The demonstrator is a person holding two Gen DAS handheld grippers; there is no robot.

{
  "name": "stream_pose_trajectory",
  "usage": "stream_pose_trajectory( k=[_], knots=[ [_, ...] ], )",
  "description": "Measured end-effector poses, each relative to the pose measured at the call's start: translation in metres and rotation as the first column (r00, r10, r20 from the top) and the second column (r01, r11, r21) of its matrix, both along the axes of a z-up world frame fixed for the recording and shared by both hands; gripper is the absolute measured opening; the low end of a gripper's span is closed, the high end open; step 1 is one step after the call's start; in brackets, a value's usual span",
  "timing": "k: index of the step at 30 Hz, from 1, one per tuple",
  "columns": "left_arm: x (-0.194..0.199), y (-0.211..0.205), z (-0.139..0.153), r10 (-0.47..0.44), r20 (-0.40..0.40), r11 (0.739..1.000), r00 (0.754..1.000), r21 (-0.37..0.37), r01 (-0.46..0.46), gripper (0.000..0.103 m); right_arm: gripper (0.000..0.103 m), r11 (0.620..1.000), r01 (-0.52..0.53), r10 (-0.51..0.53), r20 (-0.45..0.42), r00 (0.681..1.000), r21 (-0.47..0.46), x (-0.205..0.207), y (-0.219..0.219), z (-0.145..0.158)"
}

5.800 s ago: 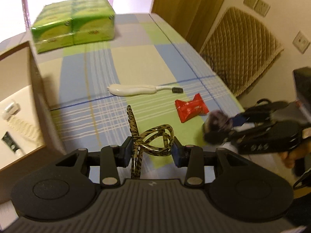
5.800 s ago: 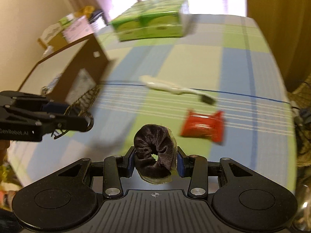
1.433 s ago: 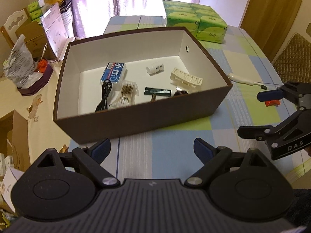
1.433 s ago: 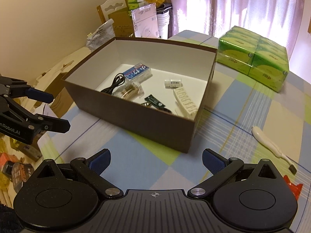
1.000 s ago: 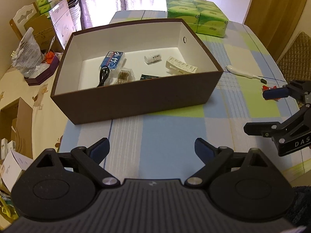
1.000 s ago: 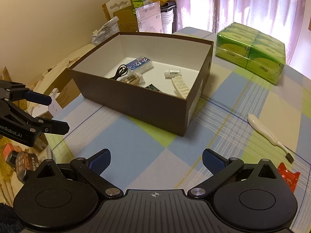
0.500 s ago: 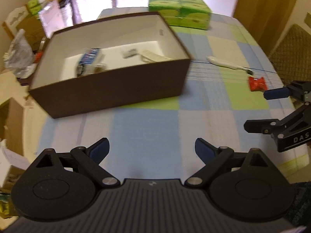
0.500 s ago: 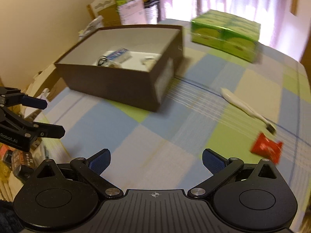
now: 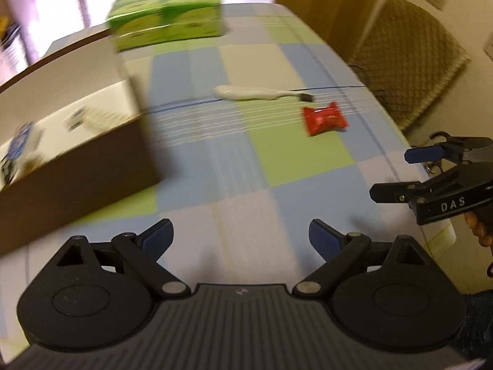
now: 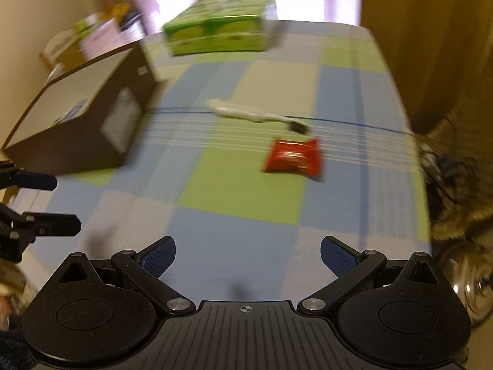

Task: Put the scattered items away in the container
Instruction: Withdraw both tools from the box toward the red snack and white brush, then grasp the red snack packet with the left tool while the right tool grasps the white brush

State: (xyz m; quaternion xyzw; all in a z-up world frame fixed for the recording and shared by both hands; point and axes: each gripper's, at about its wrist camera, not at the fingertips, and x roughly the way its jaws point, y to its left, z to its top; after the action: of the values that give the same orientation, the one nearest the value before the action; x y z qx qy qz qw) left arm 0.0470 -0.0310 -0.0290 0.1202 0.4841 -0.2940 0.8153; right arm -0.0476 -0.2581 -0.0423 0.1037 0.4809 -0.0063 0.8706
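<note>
Beyond the brown box (image 9: 77, 166), on the checked surface (image 10: 240, 185), two items are left out: a red packet (image 10: 292, 156) and a white brush (image 10: 246, 113) with a dark head, lying just past the packet, near it but not touching. Box holds several small things already; contents are too blurred to name.

We have both grippers empty. Left gripper (image 9: 240, 236): jaws wide apart, nothing between them. Right gripper (image 10: 248, 254): same, jaws spread, nothing held. Both hover above the surface on the near side of the box, well short of either item. Frames are motion-blurred, so we're mid-swing.

Step in hand, as we judge it: reach for the remaining pair. Suggested split: right gripper takes the packet, since it sits more squarely ahead in the right wrist view; left gripper takes the brush, which lies nearer the box.

To do it well:
- Packet is flat and crinkly; we come down steep, pinch a crimped end or across the narrow width.
- Brush: we close across the thick handle, not the thin neck.
- Stagger the approaches so the grippers don't cross.
- Clear the box wall before release.

The green multipack (image 9: 166, 15) beyond the box looks like background; we leave it.
</note>
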Motion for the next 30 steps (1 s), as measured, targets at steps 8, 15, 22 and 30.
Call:
stream_pose_trajectory(
  k=[8, 15, 22, 30],
  knots=[
    [0.022, -0.062, -0.020, -0.135, 0.029, 0.990, 0.990, -0.037, 0.136, 0.092, 0.103, 0.992, 0.122, -0.122, 0.011, 0.992, 0.030, -0.007, -0.054, -0.015],
    [0.042, -0.108, -0.046, -0.232, 0.046, 0.971, 0.972, -0.044, 0.234, 0.089, 0.103, 0.991, 0.134, -0.134, 0.015, 0.991, 0.026, 0.005, -0.088, -0.039],
    [0.062, -0.145, -0.070, -0.321, 0.065, 0.946, 0.945, -0.033, 0.323, 0.087, 0.103, 0.999, 0.048, -0.048, 0.012, 0.999, -0.004, 0.035, -0.105, -0.059],
    [0.078, -0.185, -0.080, -0.477, 0.145, 0.877, 0.867, 0.023, 0.479, 0.082, 0.103, 0.997, -0.080, 0.080, -0.002, 0.997, -0.022, 0.055, -0.116, -0.070]
  ],
)
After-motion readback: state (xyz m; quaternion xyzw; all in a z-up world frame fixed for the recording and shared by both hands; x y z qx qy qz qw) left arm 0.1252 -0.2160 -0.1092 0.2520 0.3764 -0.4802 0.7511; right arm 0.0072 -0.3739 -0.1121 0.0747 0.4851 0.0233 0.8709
